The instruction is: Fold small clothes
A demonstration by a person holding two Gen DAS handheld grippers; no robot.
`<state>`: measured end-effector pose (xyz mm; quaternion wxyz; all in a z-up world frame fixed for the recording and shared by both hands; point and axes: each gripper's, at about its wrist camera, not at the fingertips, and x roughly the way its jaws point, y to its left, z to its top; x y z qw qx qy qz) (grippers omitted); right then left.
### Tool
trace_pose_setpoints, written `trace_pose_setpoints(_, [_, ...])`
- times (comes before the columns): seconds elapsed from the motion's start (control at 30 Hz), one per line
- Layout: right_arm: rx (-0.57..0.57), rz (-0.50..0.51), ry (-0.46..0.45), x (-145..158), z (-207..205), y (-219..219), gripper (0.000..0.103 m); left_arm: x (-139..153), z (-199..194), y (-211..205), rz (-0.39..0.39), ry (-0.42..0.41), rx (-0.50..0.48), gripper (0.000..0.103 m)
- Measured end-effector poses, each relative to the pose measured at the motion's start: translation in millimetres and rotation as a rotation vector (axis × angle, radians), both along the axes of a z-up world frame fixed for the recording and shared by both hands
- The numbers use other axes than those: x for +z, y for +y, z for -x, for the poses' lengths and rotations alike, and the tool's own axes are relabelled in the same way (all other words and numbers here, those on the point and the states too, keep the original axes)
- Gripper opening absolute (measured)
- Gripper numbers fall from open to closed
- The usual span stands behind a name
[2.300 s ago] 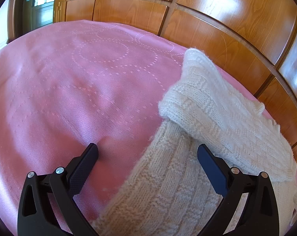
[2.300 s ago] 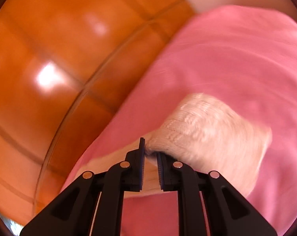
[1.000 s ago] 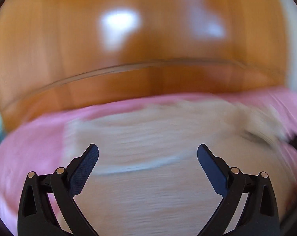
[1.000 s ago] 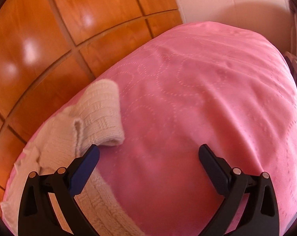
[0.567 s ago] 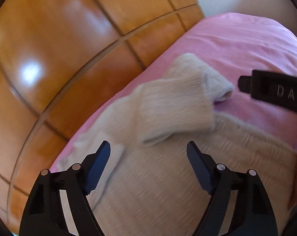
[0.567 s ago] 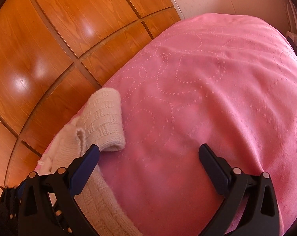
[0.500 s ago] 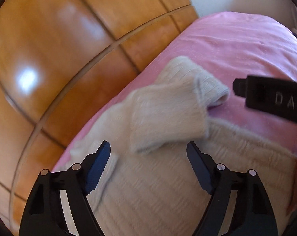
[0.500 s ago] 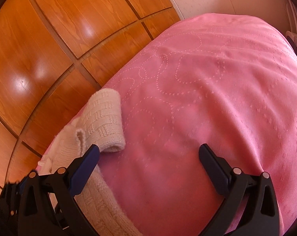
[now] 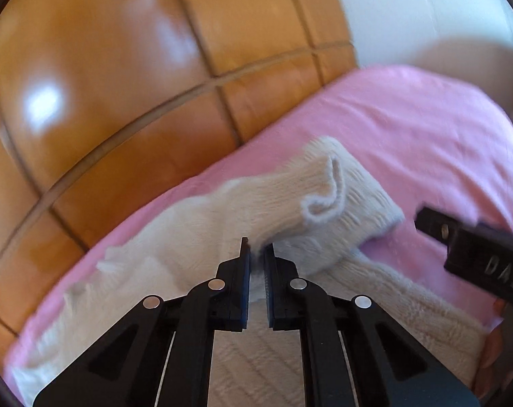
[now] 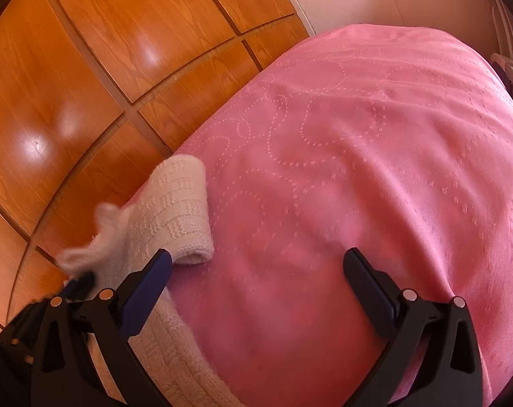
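- Wood panels (image 9: pixel 120 78): glossy, many, at far left behind the bed; count unclear.
- Sweater (image 9: pixel 222 224): one, cream knit, lying on the bedspread's left edge beside the panels.
- Sleeve (image 10: pixel 178 210): one seen, lying folded over; a second sleeve cannot be made out.
- Left gripper (image 9: pixel 256 254): one, jaws together, clamped on a pinch of the sweater's knit just below the sleeve's cuff.
- Right gripper (image 10: pixel 256 271): one, jaws wide apart, nothing between them, hovering over bare bedspread just right of the sleeve.
- Bedspread (image 10: pixel 375 135): one, pink, stitched with dotted loops, bare to the right.
- Progress, as judged: early to middle. One sleeve is laid in; the body is not yet folded, and the left grip looks like the start of that fold.
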<state>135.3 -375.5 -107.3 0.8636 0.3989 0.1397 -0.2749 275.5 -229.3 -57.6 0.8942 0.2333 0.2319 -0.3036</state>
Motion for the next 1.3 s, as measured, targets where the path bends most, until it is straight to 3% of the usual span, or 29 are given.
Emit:
trace_pose_setpoints(0.1, [-0.003, 0.01, 0.027, 1, -3, 2, 0.101, 15, -12, 29, 0.164, 0.089, 0.088, 0.006])
trace_pose_setpoints(0.23, [-0.001, 0.013, 0.037, 1, -4, 1, 0.101, 21, -20, 58, 0.274, 0.146, 0.175, 0.006])
trace_pose_setpoints(0.67, [-0.002, 0.026, 0.062, 2, -7, 2, 0.101, 29, -9, 124, 0.361, 0.105, 0.291, 0.005])
trace_pose_setpoints(1.03, [-0.005, 0.026, 0.063, 2, -6, 4, 0.101, 35, -5, 210, 0.389, -0.039, 0.526, 0.005])
trace_pose_setpoints(1.2, [0.0, 0.03, 0.066, 3, -8, 4, 0.101, 6, -5, 245, 0.4, 0.042, 0.619, 0.005])
trace_pose_setpoints(1.3, [0.004, 0.031, 0.066, 3, -9, 4, 0.101, -8, -10, 264, 0.475, 0.131, 0.657, 0.005])
